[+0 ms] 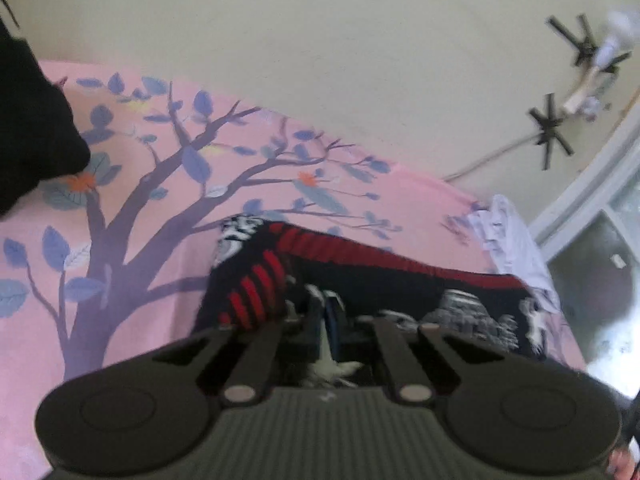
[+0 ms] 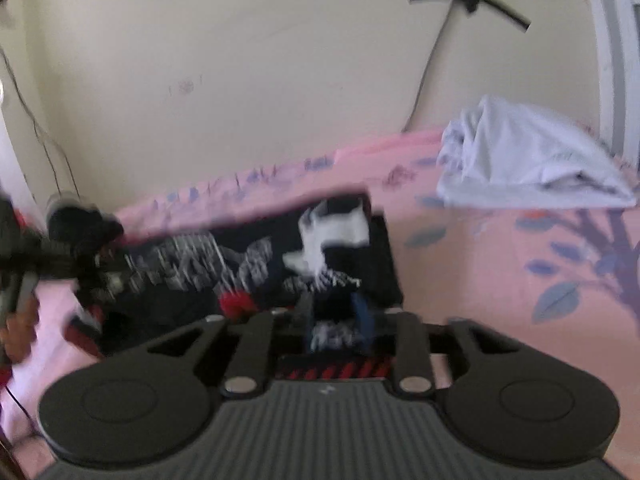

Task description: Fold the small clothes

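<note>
Left gripper [image 1: 325, 320]: matte black body, two round flat discs at bottom corners, ribbed grey panel between them. Two black link bars each side, silver round pins at their lower ends. Fingers [image 1: 314, 312] black, one with blue pad.

Right gripper [image 2: 336, 316]: same build, same discs, ribbed panel, silver pins; blue pad on right finger. Small pale mark at top of each ribbed panel.

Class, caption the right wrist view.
Right gripper fingers around a black printed garment on the pink bedsheet.
</note>
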`<move>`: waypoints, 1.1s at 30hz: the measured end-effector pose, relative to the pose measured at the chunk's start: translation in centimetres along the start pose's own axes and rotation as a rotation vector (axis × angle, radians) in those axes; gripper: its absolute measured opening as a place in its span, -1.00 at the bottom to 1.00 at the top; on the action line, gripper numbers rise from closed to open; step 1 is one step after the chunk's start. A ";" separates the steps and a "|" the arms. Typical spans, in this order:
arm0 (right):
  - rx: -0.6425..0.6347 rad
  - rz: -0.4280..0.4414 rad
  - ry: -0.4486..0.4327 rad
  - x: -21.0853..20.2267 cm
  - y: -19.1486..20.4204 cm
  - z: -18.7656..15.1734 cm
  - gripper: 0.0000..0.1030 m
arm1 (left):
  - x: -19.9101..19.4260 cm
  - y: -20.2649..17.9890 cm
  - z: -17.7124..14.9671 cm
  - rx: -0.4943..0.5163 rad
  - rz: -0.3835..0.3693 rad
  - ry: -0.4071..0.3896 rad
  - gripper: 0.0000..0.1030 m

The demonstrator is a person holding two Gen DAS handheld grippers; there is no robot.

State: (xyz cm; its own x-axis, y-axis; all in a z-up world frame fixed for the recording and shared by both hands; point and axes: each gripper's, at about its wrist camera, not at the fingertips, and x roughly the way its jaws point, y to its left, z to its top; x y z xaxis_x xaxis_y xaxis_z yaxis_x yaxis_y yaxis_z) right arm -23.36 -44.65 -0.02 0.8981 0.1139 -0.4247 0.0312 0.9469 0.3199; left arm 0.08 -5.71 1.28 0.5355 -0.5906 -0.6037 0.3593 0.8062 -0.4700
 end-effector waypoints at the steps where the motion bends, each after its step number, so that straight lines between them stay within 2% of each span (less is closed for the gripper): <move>1: 0.002 0.014 -0.058 -1.2 0.3 0.7 -0.09 | -0.9 -0.7 -0.1 0.009 -0.038 -0.022 -0.90; 2: -0.004 0.037 -0.099 -1.6 0.8 1.3 0.09 | -1.4 -1.3 -0.3 0.013 -0.070 -0.040 -0.90; 4: -0.005 0.110 -0.136 -1.5 2.6 2.7 0.14 | -1.5 -3.3 -0.6 0.031 -0.136 -0.051 -0.87; 6: 0.003 0.181 -0.081 0.8 4.2 2.9 0.11 | -0.1 -5.4 -1.1 0.069 -0.183 -0.028 -0.86; 8: 0.007 0.195 0.018 4.2 5.0 1.5 0.04 | 2.1 -6.9 -2.2 0.114 -0.168 0.015 -0.81; 9: 0.026 0.162 0.097 6.6 4.6 0.2 -0.12 | 3.2 -7.2 -2.9 0.136 -0.130 0.039 -0.81; 10: 0.047 0.143 0.133 8.2 3.8 -1.0 -0.18 | 4.8 -7.2 -3.7 0.172 -0.046 0.068 -0.88; 11: 0.057 0.133 0.056 7.8 2.9 -1.9 -0.67 | 5.1 -6.9 -4.4 0.203 -0.040 0.030 -0.88; 12: 0.122 0.149 0.069 7.5 1.8 -1.8 -0.80 | 5.0 -6.5 -4.7 0.212 -0.055 0.014 -0.88; 13: 0.195 0.162 0.094 7.0 0.7 -1.5 -0.81 | 4.8 -6.1 -4.5 0.175 -0.065 0.029 -0.89; 14: 0.239 0.173 0.101 6.0 -0.2 -1.2 -0.76 | 4.5 -5.8 -4.2 0.131 -0.067 0.050 -0.89; 15: 0.256 0.177 0.087 4.8 -0.8 -1.1 -0.40 | 4.1 -5.6 -3.8 0.103 -0.062 0.063 -0.89; 16: 0.264 0.187 0.046 2.9 -1.4 -1.0 -0.13 | 3.4 -5.6 -3.5 0.095 -0.052 0.051 -0.83; 17: 0.274 0.187 -0.009 0.8 -2.1 -0.9 0.29 | 2.5 -5.7 -3.3 0.101 -0.035 0.016 -0.79; 20: 0.314 0.167 -0.085 -2.4 -4.2 -0.9 0.32 | 1.0 -5.8 -2.4 0.078 -0.094 -0.026 -0.70; 23: 0.389 0.123 -0.042 -1.5 -6.1 -1.2 0.31 | 2.2 -6.7 -1.7 0.073 -0.117 -0.022 -0.52; 25: 0.448 0.123 0.006 -0.2 -7.0 -1.8 0.30 | 3.5 -7.4 -1.7 0.076 -0.108 -0.006 -0.03; 26: 0.467 0.133 0.028 0.5 -7.2 -2.1 0.29 | 4.1 -7.5 -1.9 0.076 -0.109 0.002 0.00; 28: 0.486 0.130 0.067 2.1 -7.6 -2.4 0.27 | 5.4 -7.3 -2.4 0.076 -0.100 0.025 -0.04; 29: 0.485 0.135 0.054 2.6 -7.6 -2.3 0.25 | 5.8 -7.1 -2.8 0.084 -0.096 0.024 -0.07; 33: 0.501 0.181 0.091 5.9 -6.8 -1.1 0.10 | 5.9 -7.1 -4.0 0.164 -0.053 -0.025 -0.52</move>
State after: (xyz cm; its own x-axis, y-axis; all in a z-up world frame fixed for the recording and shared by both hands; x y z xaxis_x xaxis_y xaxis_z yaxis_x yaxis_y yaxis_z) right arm -18.79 -50.08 -5.62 0.8675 0.3089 -0.3899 0.1049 0.6526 0.7504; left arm -2.35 -15.01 -1.50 0.5308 -0.6332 -0.5633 0.5065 0.7699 -0.3882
